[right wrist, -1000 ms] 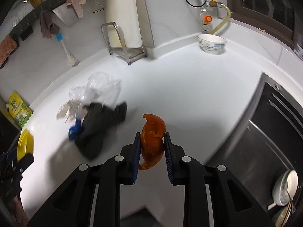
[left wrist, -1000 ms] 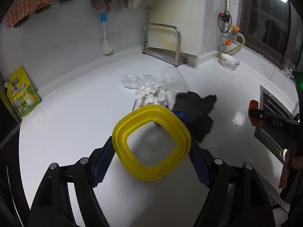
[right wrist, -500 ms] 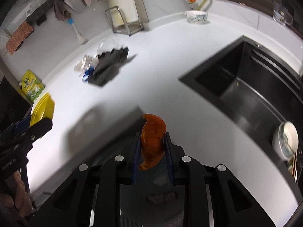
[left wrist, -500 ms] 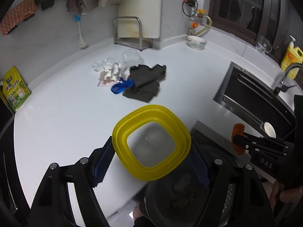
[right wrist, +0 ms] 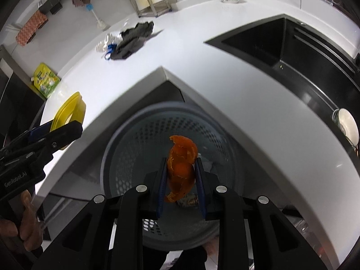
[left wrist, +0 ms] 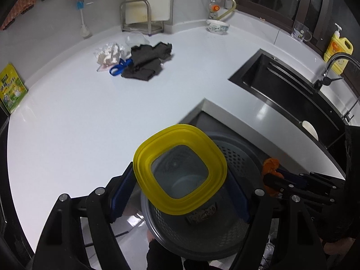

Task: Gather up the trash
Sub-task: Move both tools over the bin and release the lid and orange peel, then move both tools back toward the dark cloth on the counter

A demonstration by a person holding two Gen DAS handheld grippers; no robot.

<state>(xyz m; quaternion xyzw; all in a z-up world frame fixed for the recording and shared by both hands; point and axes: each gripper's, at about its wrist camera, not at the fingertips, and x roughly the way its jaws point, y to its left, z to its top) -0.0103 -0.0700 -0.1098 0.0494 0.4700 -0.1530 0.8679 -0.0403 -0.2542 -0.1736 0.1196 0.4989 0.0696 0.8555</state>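
Right gripper (right wrist: 181, 175) is over the mouth of the grey perforated bin (right wrist: 126, 155), its blue-padded fingers (right wrist: 162, 180) pinched tight on a curl of orange peel (right wrist: 181, 166) that hangs above the bin's interior. Down on the bin floor lies a small wrapper (right wrist: 189, 200), partly hidden behind the peel. Left gripper (left wrist: 180, 177) is spread wide yet clamped across a yellow-rimmed lid (left wrist: 180, 168), one pad on each side edge, the lid tilted above that same bin. From the left wrist view, the peel pokes out at the right, close to the bin's rim. Beyond the bin comes the white bench (left wrist: 78, 112), wrapping around in a corner. Further back sits a heap: dark cloth (left wrist: 146, 63), a blue scrap (left wrist: 118, 68), crumpled white paper (left wrist: 110, 52). A black sink (left wrist: 290, 92) lies to the right, and a patterned bowl (left wrist: 217, 26) rests near the far wall.
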